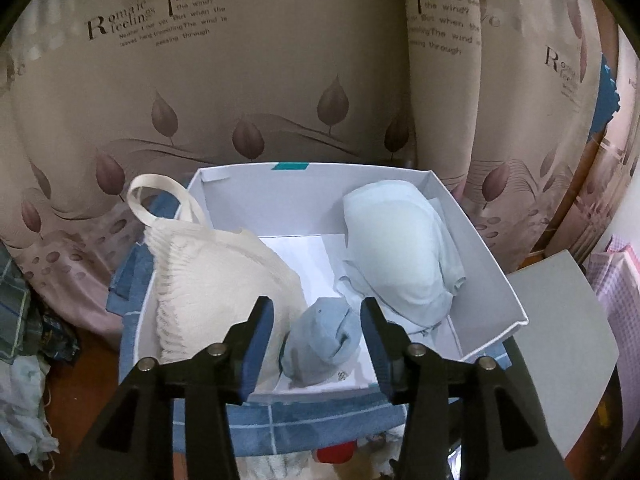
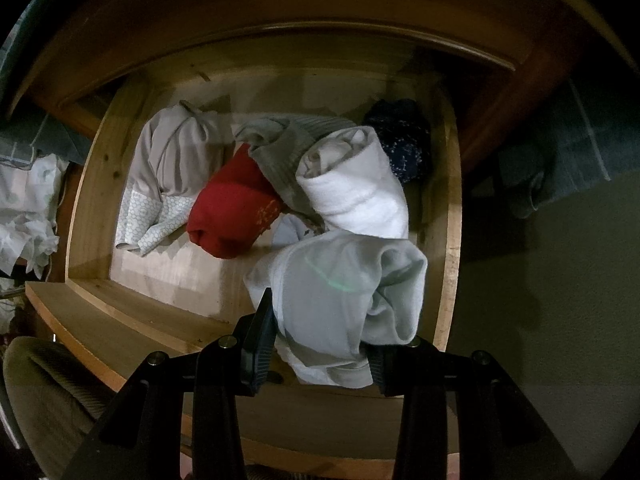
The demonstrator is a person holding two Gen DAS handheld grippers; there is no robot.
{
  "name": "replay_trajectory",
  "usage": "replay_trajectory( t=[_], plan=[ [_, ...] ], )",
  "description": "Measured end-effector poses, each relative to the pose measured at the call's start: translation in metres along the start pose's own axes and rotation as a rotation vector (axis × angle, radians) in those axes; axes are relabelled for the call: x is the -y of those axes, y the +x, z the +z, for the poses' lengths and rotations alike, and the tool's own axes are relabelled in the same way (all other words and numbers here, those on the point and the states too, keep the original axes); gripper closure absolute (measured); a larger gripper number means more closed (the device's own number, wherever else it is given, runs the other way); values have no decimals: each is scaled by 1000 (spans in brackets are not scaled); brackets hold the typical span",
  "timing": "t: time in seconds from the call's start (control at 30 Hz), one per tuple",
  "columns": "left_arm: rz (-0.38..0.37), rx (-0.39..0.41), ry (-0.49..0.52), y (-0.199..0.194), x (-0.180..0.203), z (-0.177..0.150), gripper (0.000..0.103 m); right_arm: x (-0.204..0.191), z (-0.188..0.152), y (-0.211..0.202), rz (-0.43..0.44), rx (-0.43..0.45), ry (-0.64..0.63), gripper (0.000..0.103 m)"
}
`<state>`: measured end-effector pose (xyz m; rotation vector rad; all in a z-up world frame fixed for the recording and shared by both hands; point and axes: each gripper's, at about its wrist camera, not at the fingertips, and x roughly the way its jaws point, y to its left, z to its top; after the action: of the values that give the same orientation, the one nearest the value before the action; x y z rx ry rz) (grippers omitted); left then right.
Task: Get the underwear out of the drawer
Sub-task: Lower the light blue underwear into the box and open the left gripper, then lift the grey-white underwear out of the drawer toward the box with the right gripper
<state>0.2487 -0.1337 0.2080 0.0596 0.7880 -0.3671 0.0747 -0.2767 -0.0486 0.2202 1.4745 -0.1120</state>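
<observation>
Curtain-backed white box [image 1: 248, 184] holds bras; wooden drawer [image 2: 450, 240] holds rolled underwear; left fingers apart, right seemingly clamping pale garment [image 2: 340, 300].

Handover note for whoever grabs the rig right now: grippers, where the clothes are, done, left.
Left gripper: open over the white box, a rolled blue piece lying loose between its fingers, pads clear of it.
Right gripper: pointing down into the wooden drawer, shut on a pale grey garment.
Done: the box holds a cream bra, a pale blue bra and the blue piece.
Left: carry the grey garment out; the red roll, white roll, beige piece, grey knit piece and dark piece are in the drawer.
</observation>
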Motion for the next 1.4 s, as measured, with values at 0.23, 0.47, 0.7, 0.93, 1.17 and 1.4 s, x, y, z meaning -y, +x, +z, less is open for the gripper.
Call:
replay_trajectory(
  t=[0.23, 0.47, 0.7, 0.93, 1.17, 1.4],
  plan=[
    [40, 47, 25, -35, -8, -15, 57, -3, -1, 0, -16, 1, -6, 66],
    [98, 88, 5, -68, -31, -57, 53, -6, -2, 0, -36, 3, -10, 66],
    [185, 23, -23, -56, -56, -113, 52, -11, -3, -7, -71, 33, -38, 66],
    [247, -91, -65, -14, -65, -182, 52, -12, -4, -12, -61, 55, -43, 66],
    [250, -163, -52, 24, -56, -223, 52, -16, -4, -15, -82, 63, -54, 66],
    [244, -204, -116, 43, -61, -233, 52, -21, -5, -17, -101, 78, -72, 66]
  ],
)
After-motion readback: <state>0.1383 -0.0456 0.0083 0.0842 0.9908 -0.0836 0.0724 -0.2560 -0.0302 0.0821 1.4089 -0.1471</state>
